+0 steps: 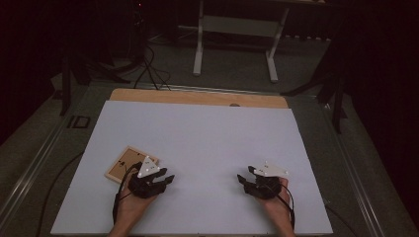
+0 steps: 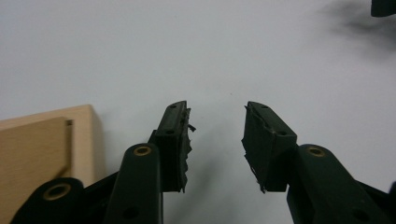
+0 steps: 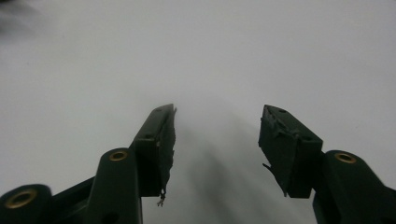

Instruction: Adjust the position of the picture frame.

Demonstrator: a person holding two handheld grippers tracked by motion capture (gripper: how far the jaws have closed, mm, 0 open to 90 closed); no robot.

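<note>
Two claws rest on a white bench, a wooden frame beside the left one.

High view: left claw (image 1: 165, 178) just right of the wooden frame (image 1: 123, 165), right claw (image 1: 244, 178) well apart on the bench (image 1: 207, 138). Left gripper view: jaws wide, empty, frame (image 2: 46, 149) at left. Right gripper view: right claw (image 3: 217, 140) gapes, empty.

Dark room, white-legged desk (image 1: 237, 29) beyond.

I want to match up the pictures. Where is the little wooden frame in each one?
High view: the wooden frame lies on the white board's left side, partly under the left gripper.
Left gripper view: the frame sits at the lower left edge, beside the open jaws, apart from them.
Right gripper view: no frame here, just open jaws.
Shared landmark: the white board.
</note>
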